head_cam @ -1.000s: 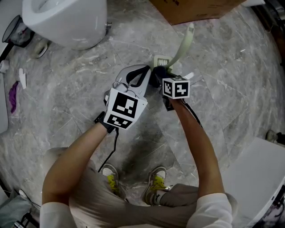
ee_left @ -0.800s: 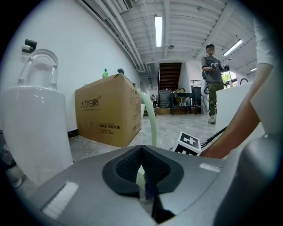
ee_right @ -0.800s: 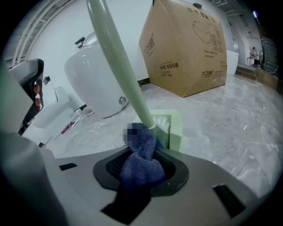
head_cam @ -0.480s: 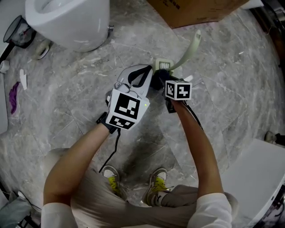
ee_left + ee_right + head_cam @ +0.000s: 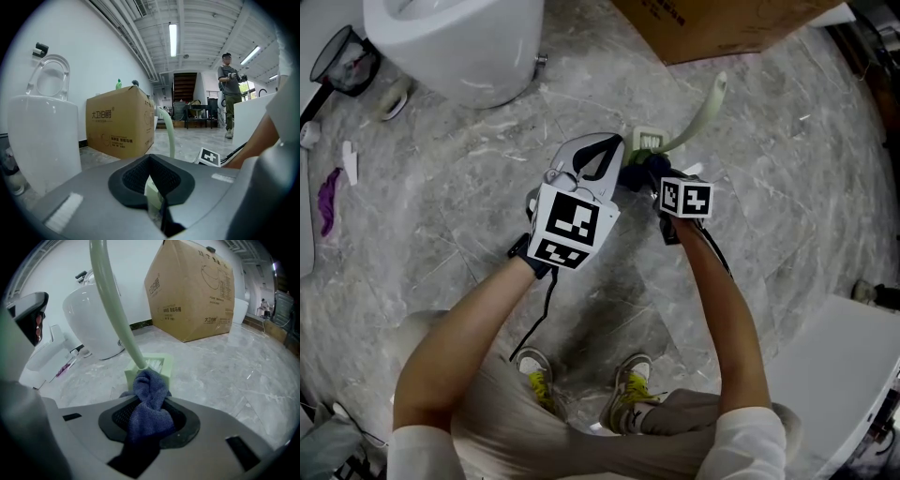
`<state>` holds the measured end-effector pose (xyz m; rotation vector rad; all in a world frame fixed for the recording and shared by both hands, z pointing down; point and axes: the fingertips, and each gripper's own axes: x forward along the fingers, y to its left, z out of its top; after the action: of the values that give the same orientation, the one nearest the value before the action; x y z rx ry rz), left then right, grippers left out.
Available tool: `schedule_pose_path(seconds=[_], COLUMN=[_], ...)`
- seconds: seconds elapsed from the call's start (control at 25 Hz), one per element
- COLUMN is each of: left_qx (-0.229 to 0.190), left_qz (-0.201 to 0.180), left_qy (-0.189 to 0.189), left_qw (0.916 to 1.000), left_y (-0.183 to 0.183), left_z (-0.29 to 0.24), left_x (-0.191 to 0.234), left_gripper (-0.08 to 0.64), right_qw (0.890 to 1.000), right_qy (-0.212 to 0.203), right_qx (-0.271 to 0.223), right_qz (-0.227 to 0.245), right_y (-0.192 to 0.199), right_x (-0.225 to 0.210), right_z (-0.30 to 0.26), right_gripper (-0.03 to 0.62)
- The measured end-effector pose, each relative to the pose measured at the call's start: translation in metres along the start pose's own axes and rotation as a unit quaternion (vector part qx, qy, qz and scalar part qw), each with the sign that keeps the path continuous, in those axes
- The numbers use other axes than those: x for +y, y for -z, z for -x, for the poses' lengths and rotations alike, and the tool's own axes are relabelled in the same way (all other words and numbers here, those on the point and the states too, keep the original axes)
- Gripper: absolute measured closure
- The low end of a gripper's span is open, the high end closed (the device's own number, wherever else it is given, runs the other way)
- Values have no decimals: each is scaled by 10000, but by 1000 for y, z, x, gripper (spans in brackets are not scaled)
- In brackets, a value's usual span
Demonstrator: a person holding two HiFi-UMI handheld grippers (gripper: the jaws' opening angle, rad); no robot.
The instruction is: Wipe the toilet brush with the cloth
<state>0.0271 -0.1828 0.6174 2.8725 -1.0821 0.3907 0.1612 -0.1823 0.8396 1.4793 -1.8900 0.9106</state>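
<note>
The pale green toilet brush (image 5: pixel 701 111) stands tilted on the grey marble floor, its handle leaning up to the right and its square head (image 5: pixel 645 141) at the bottom. My left gripper (image 5: pixel 615 155) is shut on the head's pale green edge (image 5: pixel 153 194), and the handle (image 5: pixel 168 132) rises beyond it. From the right, my right gripper (image 5: pixel 651 174) is shut on a dark blue cloth (image 5: pixel 149 405). The bunched cloth (image 5: pixel 634 173) presses against the foot of the handle (image 5: pixel 111 301), just above the brush head (image 5: pixel 154 367).
A white toilet (image 5: pixel 464 42) stands at the upper left and a cardboard box (image 5: pixel 722 21) at the top. A white block (image 5: pixel 836 373) sits at the lower right. Small litter (image 5: pixel 326 202) lies at the left. The person's feet (image 5: pixel 628 384) are below. A person (image 5: pixel 228 89) stands far off.
Both grippers and the brush have drifted slightly right and down in the head view. The handle's top now leans further right. Both grips are unchanged.
</note>
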Motion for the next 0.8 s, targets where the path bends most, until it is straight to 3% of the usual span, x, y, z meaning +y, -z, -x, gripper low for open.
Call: schedule_pose_path(seconds=[0.16,0.4,0.6,0.8], left_qx=[-154,-305,-418,-515], left_qz=[70,193,282,370], left_qy=[24,-128,-228,-223], left_qw=[9999,9993,9985,9977], left_y=[-12,-24,-35,-46], left_z=[0,-2,-6,-18], left_x=[-2,10,16,14], left_gripper=[558,558,558,558], right_qw=[9997,9990,9888,9881], right_qy=[248,182,-204,-237], right_qx=[52,-164,-9,-221], right_qz=[18,362,1480,1505], right_y=[-3,-43,-54,-73], right_x=[-22,-37,-6,7], right_z=[19,57,81,107], right_gripper=[476,477,477,482])
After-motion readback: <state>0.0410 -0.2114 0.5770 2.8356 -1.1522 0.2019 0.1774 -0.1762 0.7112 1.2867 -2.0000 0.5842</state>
